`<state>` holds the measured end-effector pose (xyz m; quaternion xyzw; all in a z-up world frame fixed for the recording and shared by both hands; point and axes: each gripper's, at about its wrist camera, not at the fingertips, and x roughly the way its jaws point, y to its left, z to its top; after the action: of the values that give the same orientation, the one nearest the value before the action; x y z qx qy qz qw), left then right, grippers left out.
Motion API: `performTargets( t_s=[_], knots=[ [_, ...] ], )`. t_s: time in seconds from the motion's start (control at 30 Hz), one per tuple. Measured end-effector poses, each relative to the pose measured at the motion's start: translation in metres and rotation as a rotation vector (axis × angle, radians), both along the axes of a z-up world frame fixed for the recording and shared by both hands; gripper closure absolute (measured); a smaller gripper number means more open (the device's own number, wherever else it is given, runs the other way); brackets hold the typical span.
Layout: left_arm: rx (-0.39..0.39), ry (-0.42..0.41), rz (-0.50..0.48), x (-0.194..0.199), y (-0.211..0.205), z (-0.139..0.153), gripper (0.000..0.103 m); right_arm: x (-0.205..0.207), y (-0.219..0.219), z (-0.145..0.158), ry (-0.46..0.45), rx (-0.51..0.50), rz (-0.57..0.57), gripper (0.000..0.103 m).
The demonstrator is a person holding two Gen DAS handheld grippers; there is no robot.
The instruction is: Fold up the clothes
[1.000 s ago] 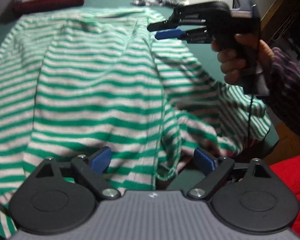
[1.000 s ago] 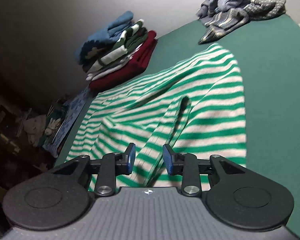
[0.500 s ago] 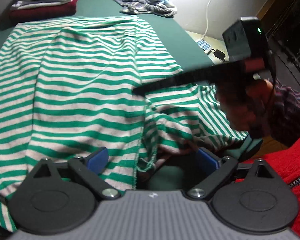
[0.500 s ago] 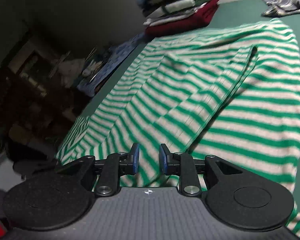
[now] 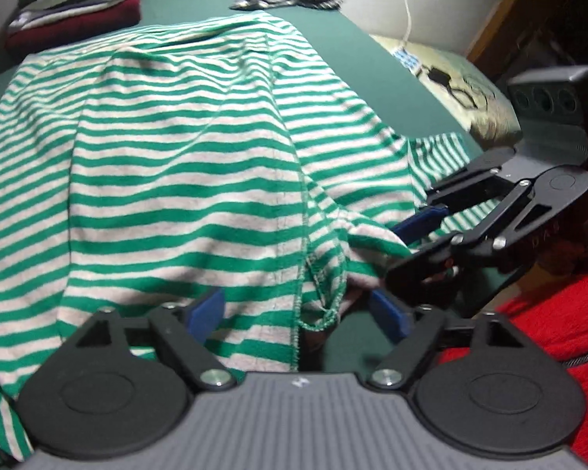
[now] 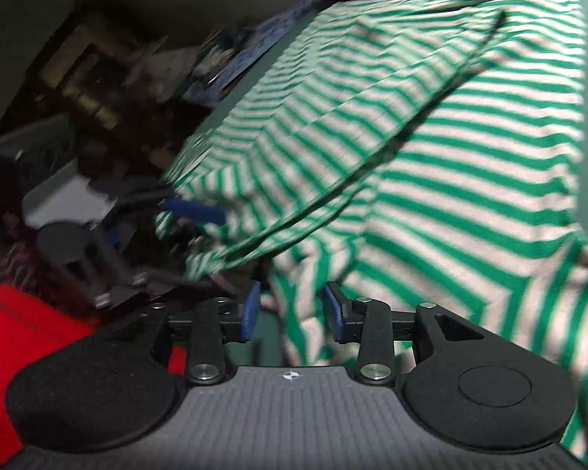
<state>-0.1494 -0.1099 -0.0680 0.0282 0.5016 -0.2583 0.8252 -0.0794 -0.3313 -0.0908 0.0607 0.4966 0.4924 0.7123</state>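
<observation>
The striped shirt (image 5: pixel 168 164) is lying spread on the green table (image 5: pixel 356 62), its near hem hanging over the edge for gripping. The left gripper (image 5: pixel 294 313) is closing around this hem, not yet pinching, while the right gripper (image 6: pixel 290 307), beside it, is opening around a bunched fold. Blur is hiding whether its pads (image 6: pixel 251 309) are touching cloth.

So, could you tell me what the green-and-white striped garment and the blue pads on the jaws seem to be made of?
The green-and-white striped garment looks like soft knit fabric, probably cotton jersey: matte, slightly fuzzy, draping in loose folds, with an overlock-stitched seam. The blue pads look like matte rubber or soft plastic, smooth and without shine; which of the two cannot be told.
</observation>
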Motion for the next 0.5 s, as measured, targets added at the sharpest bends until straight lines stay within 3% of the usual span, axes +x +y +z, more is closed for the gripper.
performTargets(
  t_s=[0.07,0.13,0.17,0.27,0.5],
  knots=[
    [0.035,-0.025,-0.033,-0.003,-0.009,-0.001,0.026,-0.009,0.009,-0.002,-0.074,-0.026,0.008,0.055],
    [0.065,-0.061,-0.046,-0.005,-0.016,0.0,0.026,-0.008,0.01,-0.003,-0.08,-0.017,-0.014,0.055],
    [0.081,-0.075,-0.047,-0.004,-0.019,0.001,0.031,-0.007,0.008,-0.005,-0.073,-0.014,-0.032,0.055],
    [0.097,-0.101,-0.038,0.0,-0.02,0.006,0.06,0.0,-0.001,-0.008,-0.043,0.009,-0.1,0.056],
    [0.072,-0.152,-0.053,-0.011,-0.013,0.03,0.058,0.001,0.005,-0.015,-0.041,0.061,-0.086,0.056]
  ],
)
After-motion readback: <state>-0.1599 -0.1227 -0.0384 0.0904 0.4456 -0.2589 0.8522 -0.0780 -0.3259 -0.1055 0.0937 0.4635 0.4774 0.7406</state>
